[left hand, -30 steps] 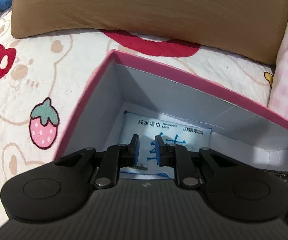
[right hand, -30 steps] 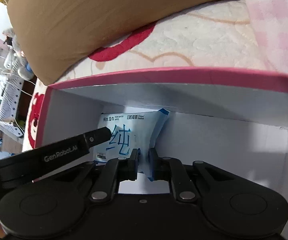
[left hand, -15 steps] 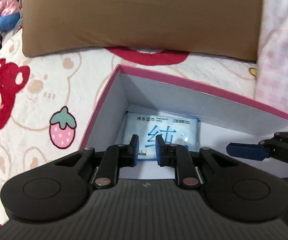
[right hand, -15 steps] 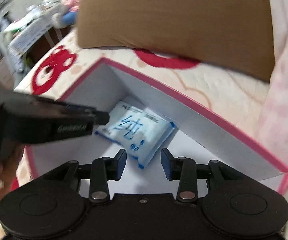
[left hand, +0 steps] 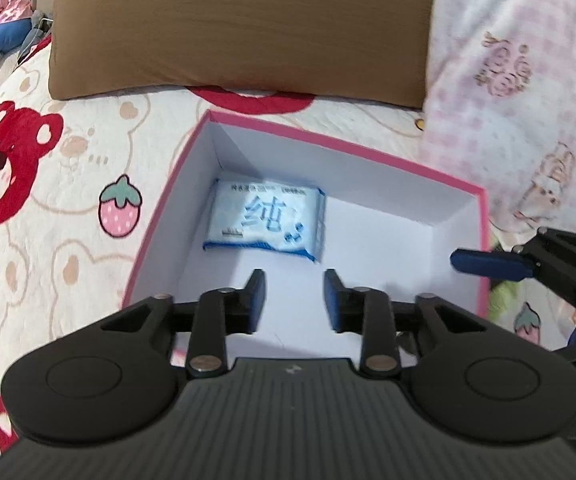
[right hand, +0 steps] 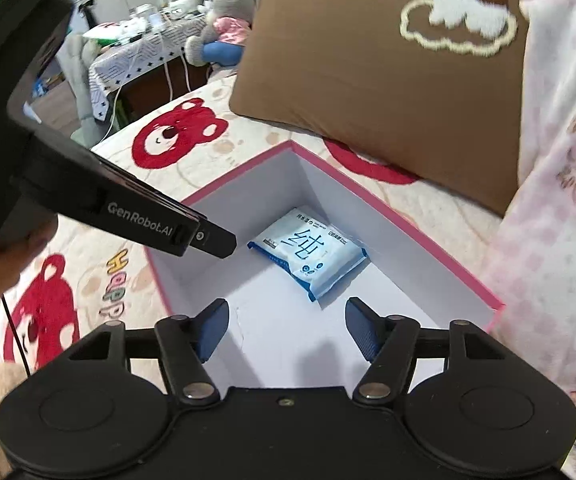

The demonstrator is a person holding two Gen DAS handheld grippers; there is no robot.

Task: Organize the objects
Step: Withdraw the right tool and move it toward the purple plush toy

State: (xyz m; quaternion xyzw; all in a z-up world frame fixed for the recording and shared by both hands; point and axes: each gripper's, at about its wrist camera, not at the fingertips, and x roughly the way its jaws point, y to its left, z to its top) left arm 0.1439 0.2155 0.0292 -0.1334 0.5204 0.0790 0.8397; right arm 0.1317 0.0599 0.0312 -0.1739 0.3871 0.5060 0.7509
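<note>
1. My left gripper point(left hand: 294, 300) hangs above the near end of the pink-rimmed box point(left hand: 328, 142), its jaws parted after just opening, with nothing between the blue pads
2. My right gripper point(right hand: 286, 330) hangs over the same box point(right hand: 408, 220), its jaws spread wider, also just opened and released of any load
3. The wet wipes pack point(left hand: 266, 222), white and blue with large blue lettering, lies flat on the white floor of the box, in the far left corner as my left camera sees it, clear of both grippers; my right camera shows the pack point(right hand: 308, 250) near the far corner
4. The box sits on a bedspread point(left hand: 48, 208) printed with red bears and strawberries, just in front of a brown pillow point(left hand: 240, 28)
5. A pink checked blanket point(left hand: 520, 92) lies beside the box on its right
</note>
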